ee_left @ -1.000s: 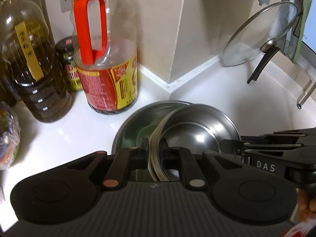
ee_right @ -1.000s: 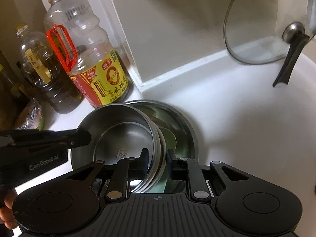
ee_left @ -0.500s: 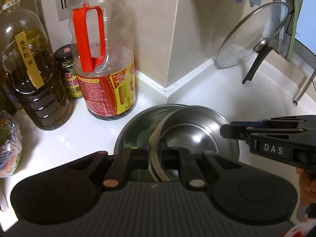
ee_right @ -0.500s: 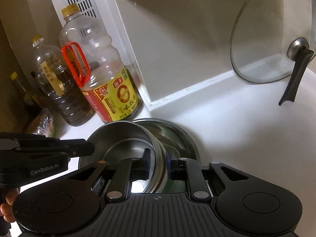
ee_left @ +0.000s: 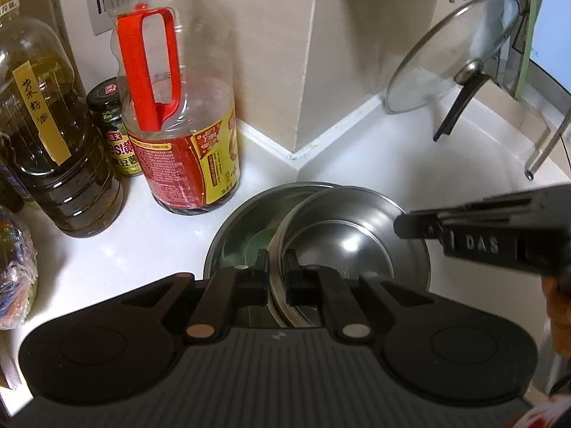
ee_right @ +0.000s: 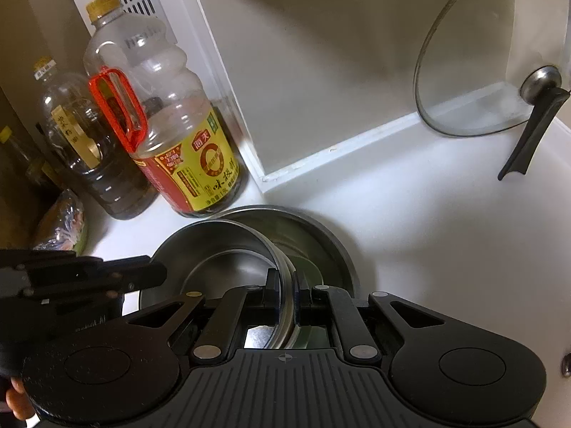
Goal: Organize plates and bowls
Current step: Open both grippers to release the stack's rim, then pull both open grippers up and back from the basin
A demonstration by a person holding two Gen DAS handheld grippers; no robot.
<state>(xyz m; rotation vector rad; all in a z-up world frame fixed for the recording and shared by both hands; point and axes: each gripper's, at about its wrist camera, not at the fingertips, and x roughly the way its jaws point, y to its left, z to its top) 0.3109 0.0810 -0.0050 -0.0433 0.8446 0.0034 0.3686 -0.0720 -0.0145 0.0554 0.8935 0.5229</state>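
Observation:
A stack of nested steel bowls [ee_left: 342,235] is held by both grippers above a wider steel basin [ee_left: 242,228] on the white counter. My left gripper [ee_left: 277,278] is shut on the stack's left rim. My right gripper [ee_right: 285,296] is shut on the stack's right rim [ee_right: 282,267]. The stack [ee_right: 228,249] hangs a little above the basin [ee_right: 321,235], which shows something green inside. Each gripper shows in the other's view, the right one [ee_left: 474,232] and the left one [ee_right: 89,278].
A soy sauce bottle with a red handle [ee_left: 178,125], an oil bottle [ee_left: 50,135] and a small jar [ee_left: 114,128] stand at the back left. A glass lid [ee_left: 453,53] leans on the wall at the back right. A wall corner [ee_left: 307,71] juts out behind the basin.
Both grippers have pulled back and risen with the bowl stack, so the basin and bottles sit lower and farther in view. Both grips are unchanged.

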